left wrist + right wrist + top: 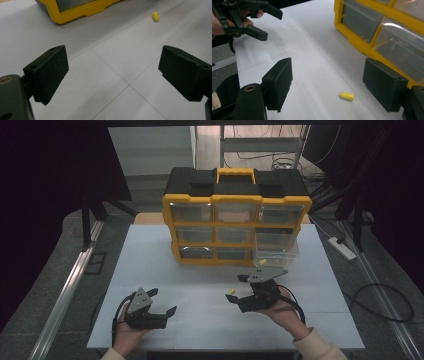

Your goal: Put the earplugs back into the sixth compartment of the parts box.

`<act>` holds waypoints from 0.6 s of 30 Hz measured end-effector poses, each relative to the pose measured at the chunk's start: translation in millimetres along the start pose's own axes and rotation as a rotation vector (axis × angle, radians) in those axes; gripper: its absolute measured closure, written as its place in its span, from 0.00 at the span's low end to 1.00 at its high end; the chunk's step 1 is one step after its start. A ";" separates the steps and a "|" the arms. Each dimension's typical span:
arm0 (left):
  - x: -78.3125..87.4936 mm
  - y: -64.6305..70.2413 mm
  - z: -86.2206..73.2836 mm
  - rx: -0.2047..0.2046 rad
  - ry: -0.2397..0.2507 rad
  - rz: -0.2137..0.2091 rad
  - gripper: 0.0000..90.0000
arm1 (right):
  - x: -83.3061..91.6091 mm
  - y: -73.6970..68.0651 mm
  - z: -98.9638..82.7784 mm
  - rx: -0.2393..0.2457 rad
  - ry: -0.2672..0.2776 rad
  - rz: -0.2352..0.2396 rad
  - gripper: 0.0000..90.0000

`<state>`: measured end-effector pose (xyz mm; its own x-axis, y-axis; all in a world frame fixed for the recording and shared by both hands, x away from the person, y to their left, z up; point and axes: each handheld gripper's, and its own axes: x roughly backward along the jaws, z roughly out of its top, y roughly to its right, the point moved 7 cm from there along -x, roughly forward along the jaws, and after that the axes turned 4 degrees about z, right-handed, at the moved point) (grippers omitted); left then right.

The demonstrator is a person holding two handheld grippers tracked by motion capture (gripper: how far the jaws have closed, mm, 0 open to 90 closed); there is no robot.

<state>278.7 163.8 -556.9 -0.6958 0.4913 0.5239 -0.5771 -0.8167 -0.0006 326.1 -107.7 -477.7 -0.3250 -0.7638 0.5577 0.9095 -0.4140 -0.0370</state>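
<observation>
My right tool gapes wide, empty, the yellow earplug just ahead between its jaws: light, squashy, best pinched mid-body.

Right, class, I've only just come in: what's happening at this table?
A person holds a gripper in each hand over a white table. The right gripper, jaws open, is lined up on a small yellow plug lying on the table. The left gripper waits open and empty. Behind stands a yellow drawer organizer, with one clear drawer pulled out.
</observation>
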 end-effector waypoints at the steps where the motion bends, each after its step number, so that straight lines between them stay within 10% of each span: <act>1: 0.1 -0.2 0.0 0.000 0.000 0.001 0.10 | -2.7 0.0 -1.0 -0.001 -0.003 0.005 0.27; 18: 0.4 -0.1 0.3 0.000 0.001 0.003 0.10 | -44.8 9.6 -25.6 -0.011 -0.125 0.005 0.27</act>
<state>278.7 163.9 -556.5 -0.6980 0.4889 0.5233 -0.5747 -0.8183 -0.0021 342.7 -90.1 -524.3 -0.2847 -0.6988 0.6562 0.9080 -0.4161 -0.0491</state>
